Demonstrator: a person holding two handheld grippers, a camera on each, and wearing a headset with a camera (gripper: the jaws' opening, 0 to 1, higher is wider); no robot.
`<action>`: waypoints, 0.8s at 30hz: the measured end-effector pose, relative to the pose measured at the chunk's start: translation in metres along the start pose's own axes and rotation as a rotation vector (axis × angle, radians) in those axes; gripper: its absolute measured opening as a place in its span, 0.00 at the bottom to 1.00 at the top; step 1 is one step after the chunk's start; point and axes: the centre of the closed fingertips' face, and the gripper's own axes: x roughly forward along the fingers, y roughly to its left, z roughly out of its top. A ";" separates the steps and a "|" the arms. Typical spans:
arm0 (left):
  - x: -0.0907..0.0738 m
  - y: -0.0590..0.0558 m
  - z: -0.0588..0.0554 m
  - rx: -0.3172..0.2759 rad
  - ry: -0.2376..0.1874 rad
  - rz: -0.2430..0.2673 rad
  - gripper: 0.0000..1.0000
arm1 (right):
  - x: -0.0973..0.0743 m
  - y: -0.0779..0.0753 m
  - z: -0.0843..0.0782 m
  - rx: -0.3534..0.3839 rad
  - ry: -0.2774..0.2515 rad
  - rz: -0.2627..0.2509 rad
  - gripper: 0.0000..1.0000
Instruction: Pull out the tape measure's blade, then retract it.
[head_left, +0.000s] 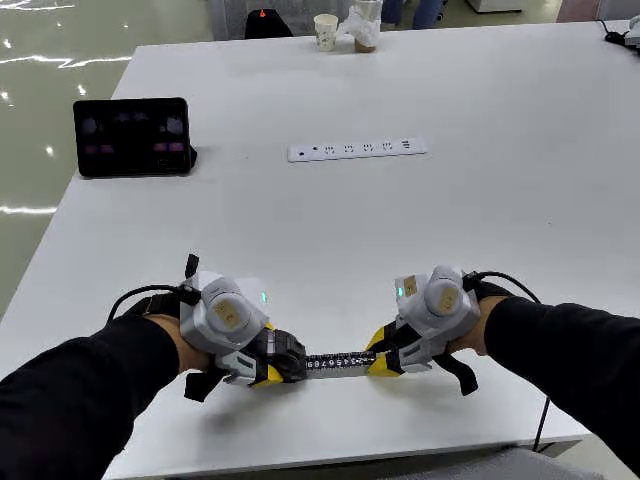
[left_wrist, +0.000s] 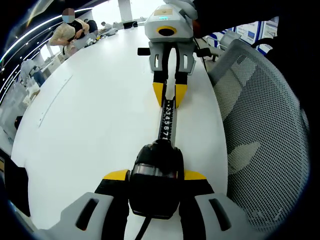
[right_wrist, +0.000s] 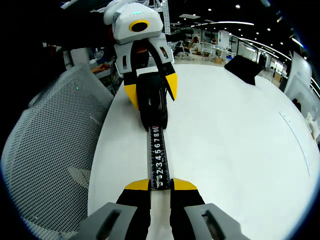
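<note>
White table (head_left: 480, 200); perhaps rubbery black tape measure (left_wrist: 156, 182)

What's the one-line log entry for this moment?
left gripper: shut on tape measure | right gripper: shut on blade tip | blade: partly out, straight between grippers

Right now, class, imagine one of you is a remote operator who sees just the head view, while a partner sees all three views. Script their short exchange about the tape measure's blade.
Operator: Is the blade's end actually gripped? It's blurry here.
Observer: Yes. The right gripper view shows the right gripper shut on the end of the blade.
Operator: Can you read how much blade is out?
Observer: Printed digits up to 9 show along it, between those jaws and the black case.
</note>
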 end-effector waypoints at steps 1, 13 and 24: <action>0.000 0.000 0.000 0.000 0.000 0.000 0.33 | -0.001 0.000 0.000 -0.002 0.002 0.000 0.11; 0.000 0.000 0.000 0.000 -0.002 0.000 0.33 | -0.008 0.000 -0.007 0.005 0.004 -0.002 0.11; 0.000 0.000 0.000 0.001 -0.001 0.001 0.33 | -0.010 0.000 -0.012 0.001 0.008 -0.001 0.11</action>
